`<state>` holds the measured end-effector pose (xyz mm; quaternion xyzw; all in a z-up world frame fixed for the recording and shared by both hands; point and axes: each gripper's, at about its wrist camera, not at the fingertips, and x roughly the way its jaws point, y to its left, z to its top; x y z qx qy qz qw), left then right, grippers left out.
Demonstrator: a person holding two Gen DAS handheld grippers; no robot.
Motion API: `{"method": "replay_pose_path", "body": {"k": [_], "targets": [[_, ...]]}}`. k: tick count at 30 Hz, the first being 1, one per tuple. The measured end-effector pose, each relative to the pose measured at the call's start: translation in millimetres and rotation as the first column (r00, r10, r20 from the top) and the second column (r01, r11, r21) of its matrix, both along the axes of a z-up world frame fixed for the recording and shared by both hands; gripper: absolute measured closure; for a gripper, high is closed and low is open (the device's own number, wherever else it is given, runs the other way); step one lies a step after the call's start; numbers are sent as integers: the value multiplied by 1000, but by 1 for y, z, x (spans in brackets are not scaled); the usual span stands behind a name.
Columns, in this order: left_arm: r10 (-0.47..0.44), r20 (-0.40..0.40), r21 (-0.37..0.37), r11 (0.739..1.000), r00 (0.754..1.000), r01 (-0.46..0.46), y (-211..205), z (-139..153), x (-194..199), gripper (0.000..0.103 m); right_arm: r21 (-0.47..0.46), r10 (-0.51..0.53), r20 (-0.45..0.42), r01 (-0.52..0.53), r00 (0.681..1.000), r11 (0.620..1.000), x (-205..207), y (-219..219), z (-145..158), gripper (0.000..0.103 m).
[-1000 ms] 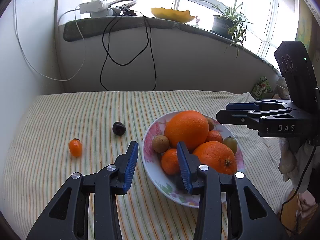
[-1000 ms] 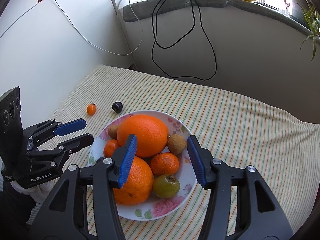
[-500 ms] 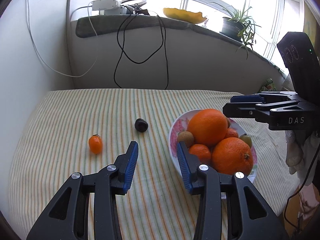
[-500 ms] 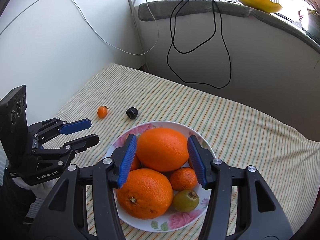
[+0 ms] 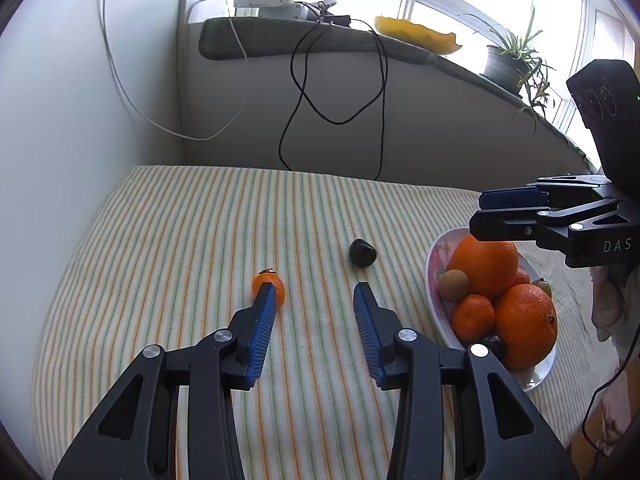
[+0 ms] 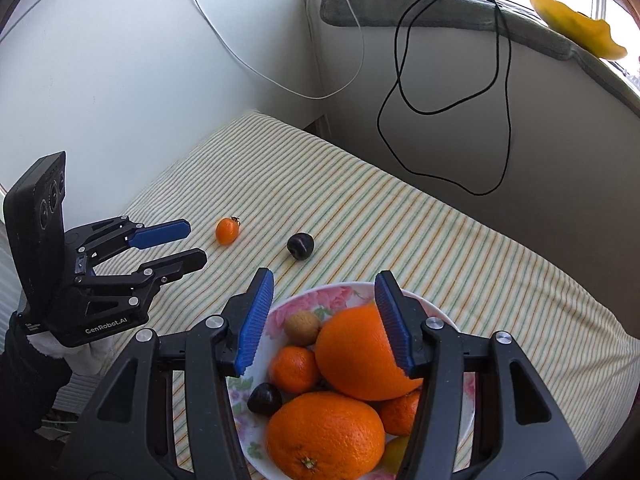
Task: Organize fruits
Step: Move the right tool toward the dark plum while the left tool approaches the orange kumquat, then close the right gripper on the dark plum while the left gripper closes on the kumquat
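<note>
A flowered bowl (image 5: 434, 264) (image 6: 308, 300) holds two big oranges (image 6: 356, 354), small tangerines, a brown round fruit (image 6: 302, 326) and a dark one. On the striped cloth lie a small orange fruit (image 5: 272, 282) (image 6: 227, 230) and a dark plum (image 5: 362, 253) (image 6: 300, 245). My left gripper (image 5: 314, 292) (image 6: 186, 244) hangs open and empty just short of the two loose fruits, its left finger partly hiding the small orange one. Open and empty too, my right gripper (image 6: 324, 280) (image 5: 486, 212) hovers over the bowl's near rim.
The striped cloth (image 5: 200, 232) covers a table set into a corner of white walls. Black and white cables (image 5: 340, 120) hang down the back wall from a sill with a power strip, a yellow dish (image 5: 416, 34) and a potted plant (image 5: 508, 64).
Both grippers have moved left across the table, from over the bowl toward the loose fruits. The small orange fruit and plum now lie just ahead of the left gripper. Neither jaw gap changed.
</note>
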<state>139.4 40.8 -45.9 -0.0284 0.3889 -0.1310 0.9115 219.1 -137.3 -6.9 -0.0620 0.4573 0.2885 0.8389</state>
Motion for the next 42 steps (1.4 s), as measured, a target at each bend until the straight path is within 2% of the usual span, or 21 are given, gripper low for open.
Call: {"method": "replay_pose_path", "body": {"k": [12,20,24,38,40,42], "targets": [[9,-36,3,1000,999,-8,14,-16,13,64,-108,72,-27,-74,997,991,14,44,-19,48],[-5,-64,-5,1000,998,5,13,-28,26,64,-185,109,-87,-123,990,975,30,71,-36,48],[-1,-81,-17,1000,997,0,17,-31,32,64,-213,126,-119,-149,985,966,37,80,-45,57],[-14,-97,-24,1000,995,12,14,-43,45,64,-295,134,-165,-179,977,939,51,94,-69,59],[-17,-97,-25,1000,995,14,14,-43,45,65,-294,130,-179,-179,975,939,54,96,-74,66],[-19,-98,-23,1000,995,17,13,-44,44,65,-298,128,-183,-179,975,938,57,97,-76,67]]}}
